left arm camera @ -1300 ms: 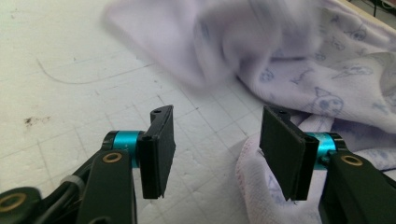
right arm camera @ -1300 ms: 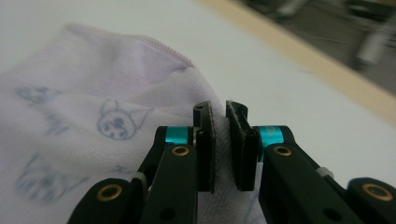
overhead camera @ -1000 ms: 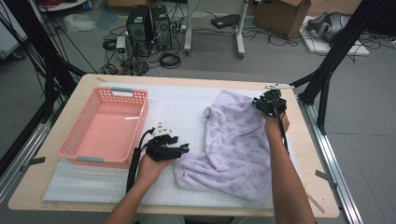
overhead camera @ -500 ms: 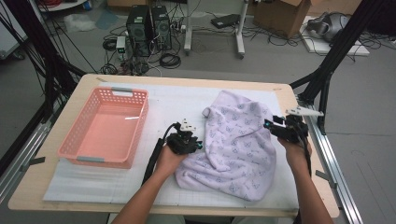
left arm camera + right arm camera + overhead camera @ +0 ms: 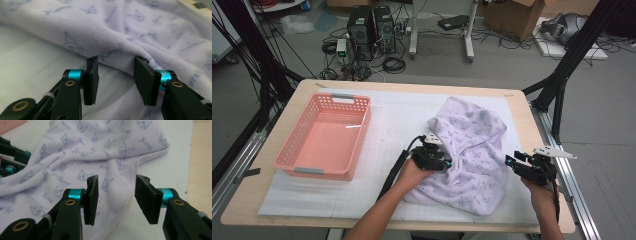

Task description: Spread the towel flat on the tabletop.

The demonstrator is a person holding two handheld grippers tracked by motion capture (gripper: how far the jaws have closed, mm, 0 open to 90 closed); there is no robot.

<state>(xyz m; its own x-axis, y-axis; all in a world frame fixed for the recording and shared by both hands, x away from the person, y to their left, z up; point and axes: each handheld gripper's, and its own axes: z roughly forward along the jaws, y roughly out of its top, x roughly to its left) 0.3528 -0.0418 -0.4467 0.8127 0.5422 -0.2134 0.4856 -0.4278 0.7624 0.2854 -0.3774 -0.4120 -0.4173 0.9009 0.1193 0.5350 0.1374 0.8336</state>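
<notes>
A lavender towel (image 5: 472, 155) printed with small cat faces lies crumpled on the white mat (image 5: 397, 115) that covers the desk (image 5: 522, 100), right of centre. Its far part is bunched up and its near part spreads flat toward the near edge.

The left gripper (image 5: 437, 159) sits at the towel's left edge. In the left gripper view (image 5: 115, 75) its fingers stand apart, with a raised fold of the towel (image 5: 130, 37) just beyond their tips and nothing held between them.

The right gripper (image 5: 523, 166) hovers just off the towel's right edge, near the right side of the desk. In the right gripper view (image 5: 116, 195) its fingers are also spread, and the towel's stitched hem (image 5: 127, 197) runs beneath the gap between them.

A pink plastic basket (image 5: 362, 135) stands on the left part of the mat, well apart from the towel, with only its bare floor showing inside.
</notes>
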